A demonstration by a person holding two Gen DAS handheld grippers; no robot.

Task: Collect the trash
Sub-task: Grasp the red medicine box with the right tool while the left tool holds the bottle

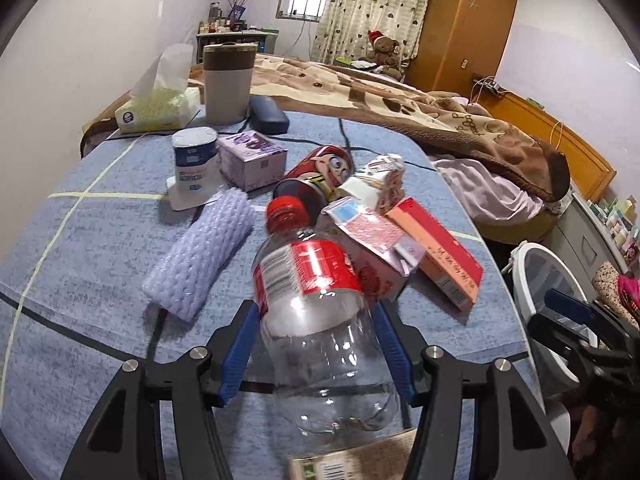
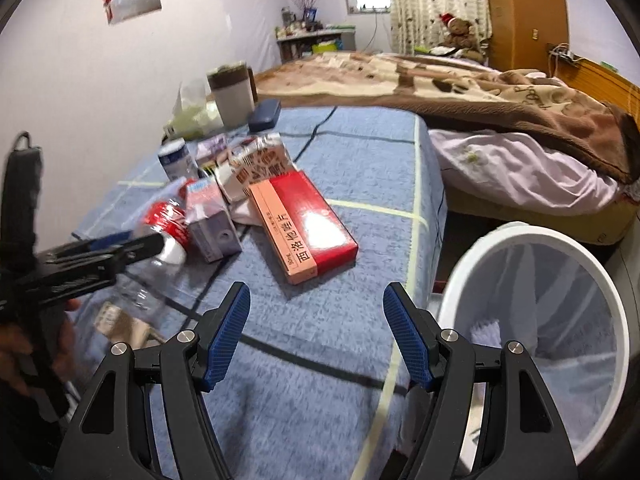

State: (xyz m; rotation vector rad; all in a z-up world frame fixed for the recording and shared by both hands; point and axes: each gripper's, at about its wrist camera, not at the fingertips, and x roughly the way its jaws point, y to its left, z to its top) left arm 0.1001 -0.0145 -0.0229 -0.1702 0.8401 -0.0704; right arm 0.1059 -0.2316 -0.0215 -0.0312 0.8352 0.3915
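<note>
My left gripper (image 1: 316,320) is shut on a clear plastic bottle (image 1: 316,304) with a red cap and red label, held just above the blue table cover; it also shows in the right wrist view (image 2: 160,232). My right gripper (image 2: 316,312) is open and empty over the table's near right part. A red and pink box (image 2: 304,224) lies ahead of it, also in the left wrist view (image 1: 436,252). A white trash bin (image 2: 460,280) with a clear liner stands off the table's right edge, also in the left wrist view (image 1: 520,276).
More litter lies mid-table: a pink carton (image 1: 368,240), a patterned carton (image 1: 380,184), a red can (image 1: 320,172), a bubble-wrap roll (image 1: 200,256), a purple box (image 1: 252,160), a white tub (image 1: 194,168). A tissue pack (image 1: 160,108), grey canister (image 1: 228,80) and dark case (image 1: 268,114) stand behind. A bed (image 2: 500,120) lies to the right.
</note>
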